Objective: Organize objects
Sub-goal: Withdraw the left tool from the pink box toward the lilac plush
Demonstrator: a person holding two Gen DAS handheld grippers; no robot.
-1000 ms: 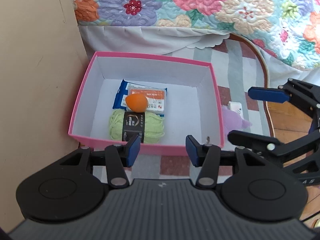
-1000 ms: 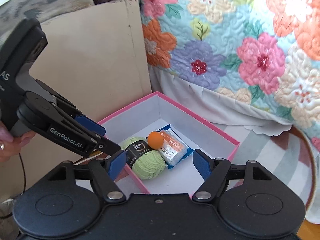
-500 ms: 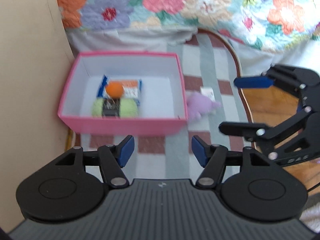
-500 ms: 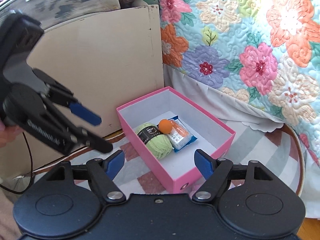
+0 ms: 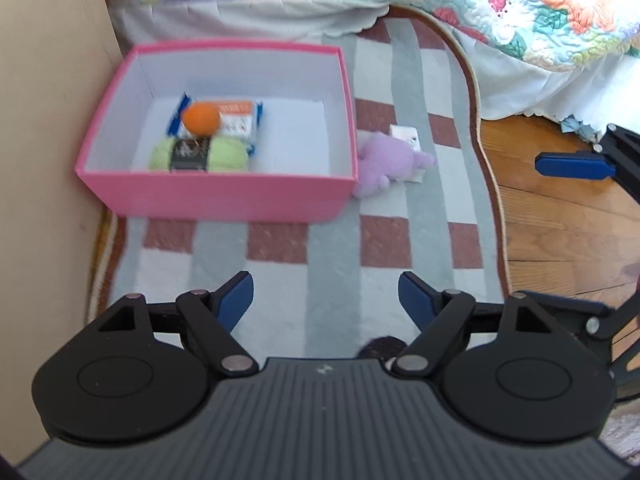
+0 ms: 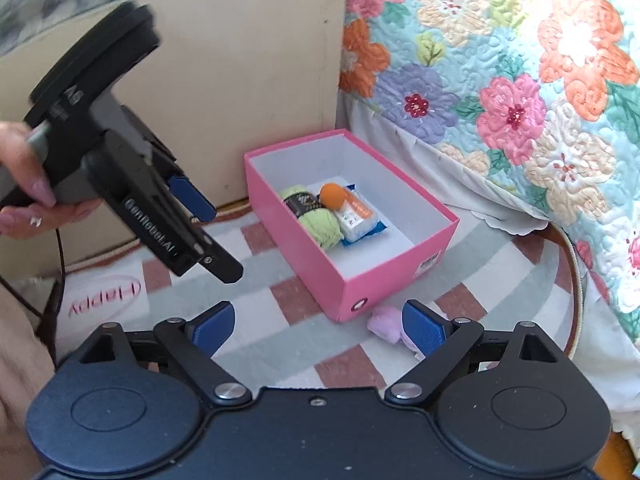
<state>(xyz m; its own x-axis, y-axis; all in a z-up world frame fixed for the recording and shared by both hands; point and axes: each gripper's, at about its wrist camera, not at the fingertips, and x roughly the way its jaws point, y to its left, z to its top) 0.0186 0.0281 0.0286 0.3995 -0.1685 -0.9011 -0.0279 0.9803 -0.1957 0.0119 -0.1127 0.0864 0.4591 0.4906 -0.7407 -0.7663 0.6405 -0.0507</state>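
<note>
A pink box (image 5: 216, 196) (image 6: 320, 272) stands on the checked rug and holds a green yarn ball (image 5: 198, 154) (image 6: 318, 222), an orange ball (image 5: 201, 119) (image 6: 334, 195) and a blue-edged packet (image 5: 240, 118) (image 6: 358, 218). A purple plush toy (image 5: 390, 164) (image 6: 386, 324) lies on the rug beside the box's right side, with a small white packet (image 5: 405, 137) next to it. My left gripper (image 5: 326, 300) is open and empty, held back above the rug in front of the box. My right gripper (image 6: 318, 328) is open and empty, near the box corner and the plush.
A beige board (image 5: 44, 120) (image 6: 240, 80) stands left of the box. A bed with a floral quilt (image 5: 480, 8) (image 6: 500, 80) runs behind and to the right. Wood floor (image 5: 560, 220) lies right of the rug's edge (image 5: 494, 184).
Both grippers have pulled back and away from the box, which now looks smaller and farther. The left gripper's jaws have opened wider. The purple plush has come into fuller view.
</note>
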